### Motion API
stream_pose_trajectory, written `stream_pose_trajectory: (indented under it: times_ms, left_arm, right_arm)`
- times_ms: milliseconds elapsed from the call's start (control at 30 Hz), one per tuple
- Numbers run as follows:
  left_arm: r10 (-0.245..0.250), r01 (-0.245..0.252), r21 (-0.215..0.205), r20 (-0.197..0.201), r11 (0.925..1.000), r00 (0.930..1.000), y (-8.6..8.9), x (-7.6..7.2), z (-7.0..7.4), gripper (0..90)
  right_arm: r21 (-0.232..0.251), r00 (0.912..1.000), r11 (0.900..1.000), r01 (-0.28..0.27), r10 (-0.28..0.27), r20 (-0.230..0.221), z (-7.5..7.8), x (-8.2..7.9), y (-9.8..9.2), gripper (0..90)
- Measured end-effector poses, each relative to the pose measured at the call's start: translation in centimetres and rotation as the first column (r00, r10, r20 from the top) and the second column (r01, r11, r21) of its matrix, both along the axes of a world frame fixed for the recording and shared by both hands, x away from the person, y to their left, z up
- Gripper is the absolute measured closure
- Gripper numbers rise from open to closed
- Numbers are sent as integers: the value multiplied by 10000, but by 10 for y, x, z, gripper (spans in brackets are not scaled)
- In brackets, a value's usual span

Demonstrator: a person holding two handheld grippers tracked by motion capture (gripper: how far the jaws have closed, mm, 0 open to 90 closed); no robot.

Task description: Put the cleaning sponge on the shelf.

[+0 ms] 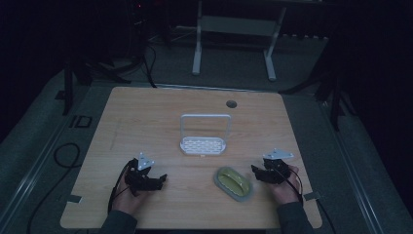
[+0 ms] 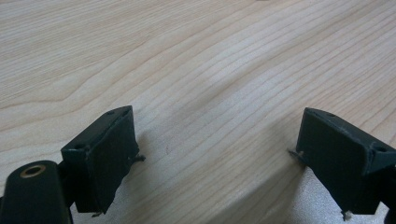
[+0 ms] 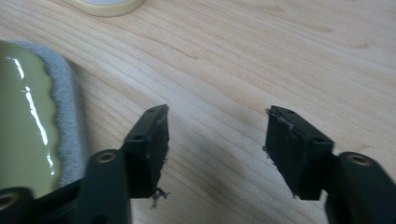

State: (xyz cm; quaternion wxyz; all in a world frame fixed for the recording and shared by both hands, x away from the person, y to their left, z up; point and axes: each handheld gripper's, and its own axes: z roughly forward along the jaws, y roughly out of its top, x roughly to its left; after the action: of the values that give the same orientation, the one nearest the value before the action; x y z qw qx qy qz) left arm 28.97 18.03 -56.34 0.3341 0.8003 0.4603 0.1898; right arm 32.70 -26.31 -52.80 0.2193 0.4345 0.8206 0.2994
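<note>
Resting beside the unlabelled sponge point(image 1: 233, 183), right gripper point(image 1: 257, 171) and left gripper point(image 1: 158, 179) gape apart.

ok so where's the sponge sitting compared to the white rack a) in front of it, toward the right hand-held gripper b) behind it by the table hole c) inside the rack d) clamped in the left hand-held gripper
a: in the high view the sponge lies flat on the table, nearer the person than the rack and just beside the right hand-held gripper, whose jaws are open with nothing between them.
</note>
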Motion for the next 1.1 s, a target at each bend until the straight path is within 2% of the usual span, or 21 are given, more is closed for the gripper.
stream_pose_trajectory:
  times_ms: [167, 467, 600, 800, 933, 1100]
  left_arm:
    - [3, -3, -1, 2, 10000, 10000, 0, 0, 0, 123]
    - [21, -21, 5, 0, 10000, 10000, 0, 0, 0, 123]
    - [28, -28, 1, 1, 10000, 10000, 0, 0, 0, 123]
    - [51, -51, -8, 5, 10000, 10000, -1, 0, 0, 123]
    - [70, -70, -13, 6, 10000, 10000, -1, 0, 0, 123]
    - [76, -76, -12, 4, 10000, 10000, -1, 0, 0, 123]
  right_arm:
    - [-333, 9998, 9993, -173, 177, 107, 9, -3, 6, 455]
    - [-247, 9983, 9980, -582, 580, -88, 24, -6, 11, 478]
    - [-406, 9988, 9980, -486, 482, -106, 31, -8, 14, 512]
    - [-530, 9991, 9976, -435, 435, -9, 43, -10, 20, 517]
    - [-615, 9990, 9976, -303, 282, -350, 49, -10, 26, 495]
    - [-661, 9981, 9971, -386, 353, -511, 54, -11, 31, 495]
